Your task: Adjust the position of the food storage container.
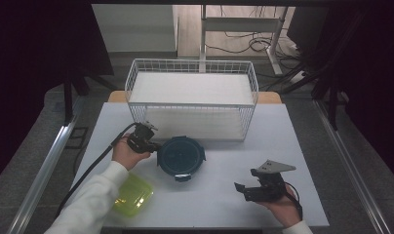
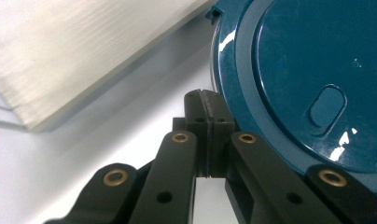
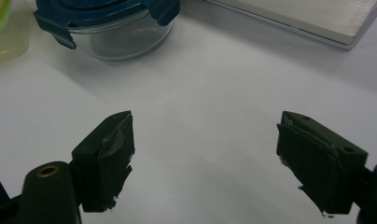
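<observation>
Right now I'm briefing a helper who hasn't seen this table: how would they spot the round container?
Start at the white wire basket at the table's far edge; just in front of it sits the round container. Unlike the square yellow-green box nearer the person, it is clear glass under a dark teal clip lid.

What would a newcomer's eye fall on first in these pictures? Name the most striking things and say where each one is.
First, the round container with the dark blue lid at the table's middle, with the left gripper shut at its left rim. Behind it stands a white wire basket at the table's far edge. A yellow-green box lies near the front left beside the sleeve, and the right gripper rests open at the front right.
</observation>
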A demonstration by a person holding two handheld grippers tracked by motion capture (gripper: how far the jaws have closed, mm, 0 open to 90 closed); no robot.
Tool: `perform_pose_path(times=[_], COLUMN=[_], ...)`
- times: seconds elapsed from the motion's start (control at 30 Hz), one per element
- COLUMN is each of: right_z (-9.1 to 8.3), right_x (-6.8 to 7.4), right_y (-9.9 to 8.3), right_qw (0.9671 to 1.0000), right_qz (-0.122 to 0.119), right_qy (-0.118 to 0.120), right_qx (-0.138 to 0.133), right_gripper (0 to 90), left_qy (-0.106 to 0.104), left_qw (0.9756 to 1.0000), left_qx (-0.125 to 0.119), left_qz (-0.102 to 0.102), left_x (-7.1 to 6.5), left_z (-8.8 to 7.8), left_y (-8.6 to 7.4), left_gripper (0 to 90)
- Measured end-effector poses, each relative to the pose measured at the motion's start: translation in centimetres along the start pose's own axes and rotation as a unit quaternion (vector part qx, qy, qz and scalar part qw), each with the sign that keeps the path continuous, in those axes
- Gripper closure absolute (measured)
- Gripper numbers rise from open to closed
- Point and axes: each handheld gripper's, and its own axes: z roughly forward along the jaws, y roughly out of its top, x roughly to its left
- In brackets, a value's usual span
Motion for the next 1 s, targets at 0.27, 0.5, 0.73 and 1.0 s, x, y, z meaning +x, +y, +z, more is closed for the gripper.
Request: perform_pose_path(times=[0.27, 0.5, 0.73, 1.0], right_z=[0.0, 0.0, 0.1, 0.1], right_x=[-0.1, -0.1, 0.0, -0.1], right_y=[0.0, 0.0, 0.0, 0.0], right_qw=[1.0000, 1.0000, 1.0000, 1.0000], right_qz=[0.001, 0.003, 0.003, 0.002], right_qy=[-0.001, -0.001, 0.000, -0.001], right_qx=[0.000, 0.002, 0.003, 0.003], right_gripper=[19.1, 19.1, 19.1, 19.1], left_qy=[-0.002, -0.017, -0.033, -0.041], left_qw=[0.9999, 0.9998, 0.9993, 0.9990], left_qx=[0.004, 0.001, 0.008, 0.009], left_qz=[0.009, 0.011, 0.017, 0.016], left_x=[-1.1, -1.7, -2.4, -2.7], left_z=[0.4, 0.7, 1.2, 1.7], left_y=[0.5, 0.6, 0.5, 1.2], left_gripper=[90.0, 90.0, 90.0, 90.0])
